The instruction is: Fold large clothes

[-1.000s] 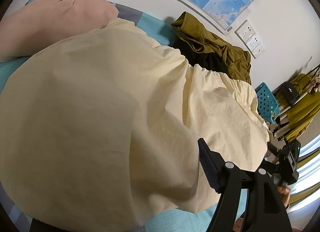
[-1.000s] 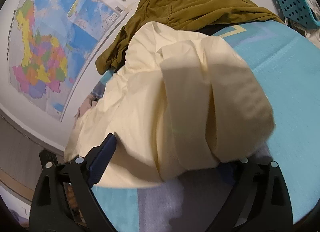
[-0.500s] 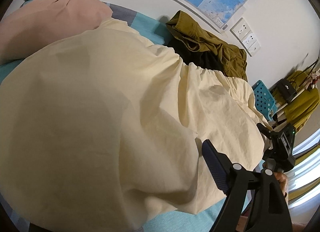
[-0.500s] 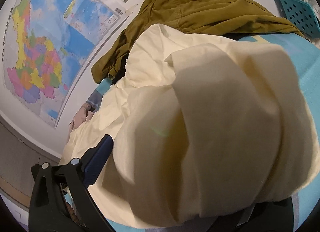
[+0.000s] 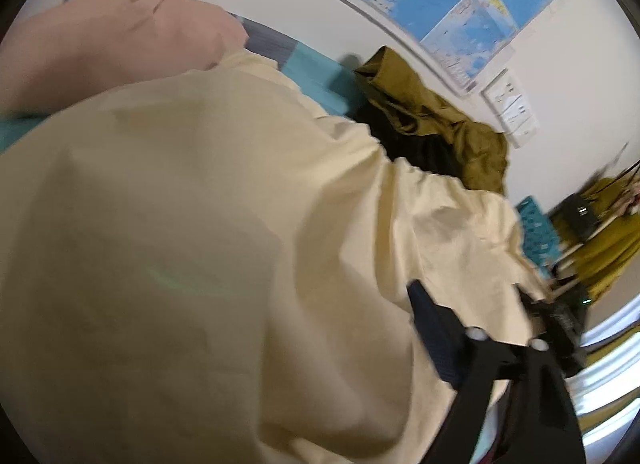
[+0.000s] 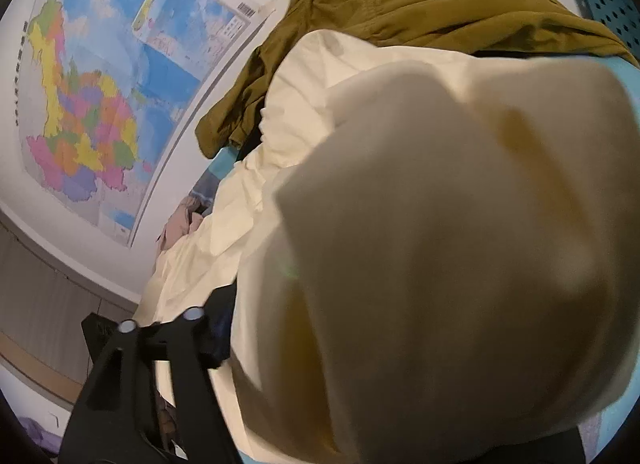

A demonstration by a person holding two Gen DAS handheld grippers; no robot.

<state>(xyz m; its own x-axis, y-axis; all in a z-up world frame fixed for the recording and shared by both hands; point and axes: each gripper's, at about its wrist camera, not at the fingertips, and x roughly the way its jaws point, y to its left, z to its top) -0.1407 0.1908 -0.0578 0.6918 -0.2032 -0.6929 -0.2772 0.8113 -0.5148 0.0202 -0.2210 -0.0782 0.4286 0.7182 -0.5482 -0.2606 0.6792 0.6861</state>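
Observation:
A large pale yellow garment [image 5: 224, 232] lies over the teal bed and fills most of both views [image 6: 460, 248]. In the left wrist view only the right finger [image 5: 434, 338] of my left gripper shows, and the cloth drapes over where the left finger would be. In the right wrist view only the left finger [image 6: 218, 328] of my right gripper shows, and a lifted fold of the garment hangs close to the lens and hides the right finger. Both grippers appear to hold the cloth, but the closed jaws are hidden.
An olive green jacket [image 5: 436, 124] lies by the wall beyond the garment, also in the right wrist view [image 6: 400, 12]. A pink garment [image 5: 120, 48] lies at the far left. Wall maps [image 6: 92, 96], sockets [image 5: 510, 106] and a teal crate [image 5: 534, 230] are around the bed [image 5: 316, 76].
The fold held at the right gripper has risen and swung toward the lens, now covering more of that view. The left view has shifted slightly with the cloth bunching toward its finger.

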